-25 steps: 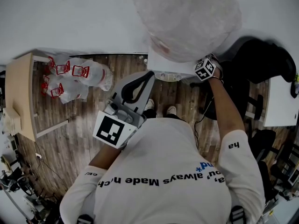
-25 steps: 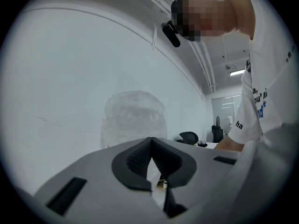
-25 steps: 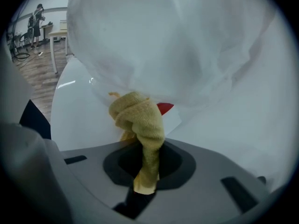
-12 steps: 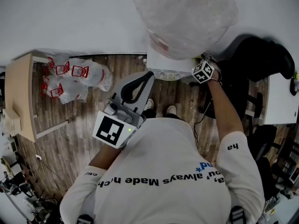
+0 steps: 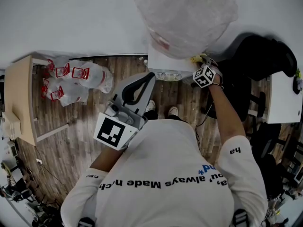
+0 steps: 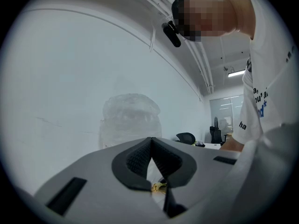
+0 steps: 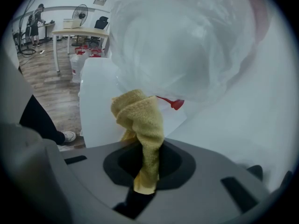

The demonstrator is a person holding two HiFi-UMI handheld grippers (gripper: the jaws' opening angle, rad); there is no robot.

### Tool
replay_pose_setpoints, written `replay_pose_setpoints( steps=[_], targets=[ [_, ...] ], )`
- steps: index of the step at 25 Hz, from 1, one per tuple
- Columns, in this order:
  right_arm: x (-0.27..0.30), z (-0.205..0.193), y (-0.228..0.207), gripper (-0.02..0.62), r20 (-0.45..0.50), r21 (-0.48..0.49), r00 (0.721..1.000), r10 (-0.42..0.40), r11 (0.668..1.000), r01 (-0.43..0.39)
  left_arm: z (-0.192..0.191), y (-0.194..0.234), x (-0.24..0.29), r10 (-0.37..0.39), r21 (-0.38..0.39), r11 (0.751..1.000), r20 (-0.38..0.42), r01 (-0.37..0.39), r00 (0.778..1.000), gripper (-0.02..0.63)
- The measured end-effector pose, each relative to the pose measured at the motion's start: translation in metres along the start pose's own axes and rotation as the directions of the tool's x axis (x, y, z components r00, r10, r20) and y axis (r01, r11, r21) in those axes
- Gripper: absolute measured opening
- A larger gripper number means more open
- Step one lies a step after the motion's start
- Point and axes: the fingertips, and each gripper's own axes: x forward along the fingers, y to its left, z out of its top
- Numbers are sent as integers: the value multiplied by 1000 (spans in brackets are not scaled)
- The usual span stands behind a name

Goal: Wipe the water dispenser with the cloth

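Note:
The water dispenser's white body (image 5: pixel 165 63) stands in front of me with a big clear bottle (image 5: pixel 184 18) on top. My right gripper (image 5: pixel 200 61) is shut on a yellow cloth (image 5: pixel 195 58), pressed at the top right edge of the body, just under the bottle. In the right gripper view the cloth (image 7: pixel 140 120) sticks up from the right gripper (image 7: pixel 145 167) against the bottle (image 7: pixel 187 41) and the dispenser's body (image 7: pixel 98 106). My left gripper (image 5: pixel 152 75) is shut and empty, held back near my chest. In the left gripper view this left gripper (image 6: pixel 151 140) points toward the bottle (image 6: pixel 131 118).
A wooden table (image 5: pixel 21 98) stands at the left, with plastic bags (image 5: pixel 75 79) printed in red beside it on the wooden floor. A black office chair (image 5: pixel 265 60) and a white desk (image 5: pixel 284 103) are at the right. A white wall runs behind the dispenser.
My right gripper has slid a little left and toward me along the dispenser's top edge, the cloth with it. The left gripper has stayed put.

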Motion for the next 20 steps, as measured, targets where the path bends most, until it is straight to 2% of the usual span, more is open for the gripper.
replay_pose_setpoints(
  steps=[20],
  targets=[
    [-24,-12,26,41,4,23,1000,-11,1000,11,5,-4,-4,-6,-6,1000,15,6,1000,18]
  ],
)
